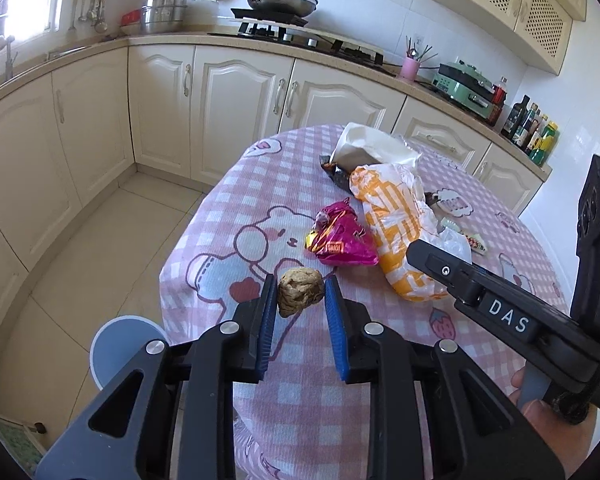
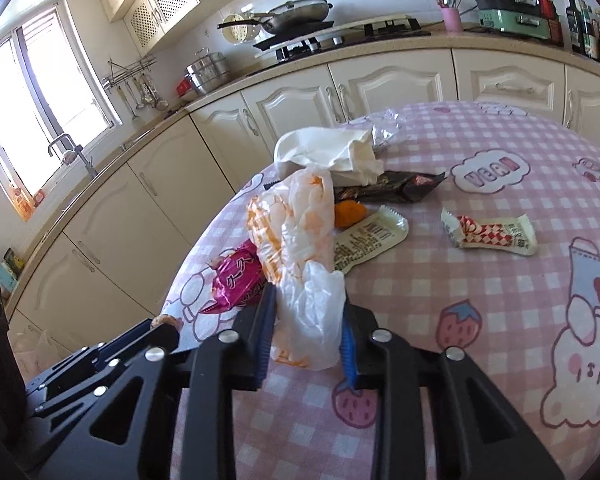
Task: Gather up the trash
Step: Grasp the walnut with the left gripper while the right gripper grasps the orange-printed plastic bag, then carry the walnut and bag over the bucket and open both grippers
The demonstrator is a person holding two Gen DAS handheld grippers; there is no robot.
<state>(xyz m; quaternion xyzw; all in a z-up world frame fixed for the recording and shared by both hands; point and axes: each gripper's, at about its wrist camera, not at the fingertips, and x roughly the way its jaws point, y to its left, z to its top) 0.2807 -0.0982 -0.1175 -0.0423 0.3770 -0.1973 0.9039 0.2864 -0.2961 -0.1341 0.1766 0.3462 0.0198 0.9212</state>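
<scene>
Left gripper (image 1: 301,292) had its jaws spread w/ a brown crumpled wad (image 1: 300,290) sitting right btwn the blue pads near the table edge, touching the left pad and a hair off the right one, so prob just needed a squeeze. Right gripper (image 2: 309,312) was pinching the near end of the orange-white plastic bag (image 2: 296,240), whose long axis ran straight away from it, w/ the pink wrapper (image 2: 236,280) just beside. Readable text: "DAS" on the right gripper's body, "VEAN" on the tablecloth (image 2: 440,280); wrapper print too small to read.
</scene>
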